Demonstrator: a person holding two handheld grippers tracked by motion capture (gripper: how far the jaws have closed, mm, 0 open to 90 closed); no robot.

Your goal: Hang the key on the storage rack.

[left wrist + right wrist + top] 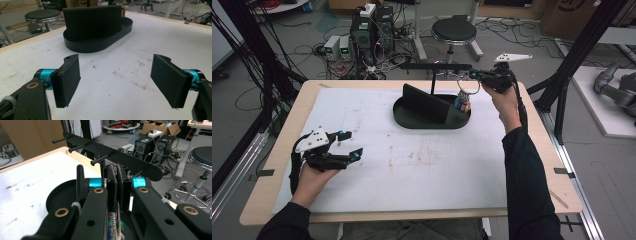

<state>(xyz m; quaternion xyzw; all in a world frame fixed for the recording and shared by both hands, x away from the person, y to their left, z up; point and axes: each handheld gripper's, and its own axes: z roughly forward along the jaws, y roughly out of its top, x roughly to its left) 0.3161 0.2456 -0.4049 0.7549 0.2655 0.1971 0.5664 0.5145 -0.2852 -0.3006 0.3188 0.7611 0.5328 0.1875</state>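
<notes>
The left gripper (352, 145) rests on the white mat (412, 170) with jaws wide and empty, while farther off the right gripper (475, 76), pads pressed together, holds a key ring (468, 90) whose small charm (461, 104), hard to make out, hangs over the black tray (412, 120), below the peg rack (120, 157).
</notes>
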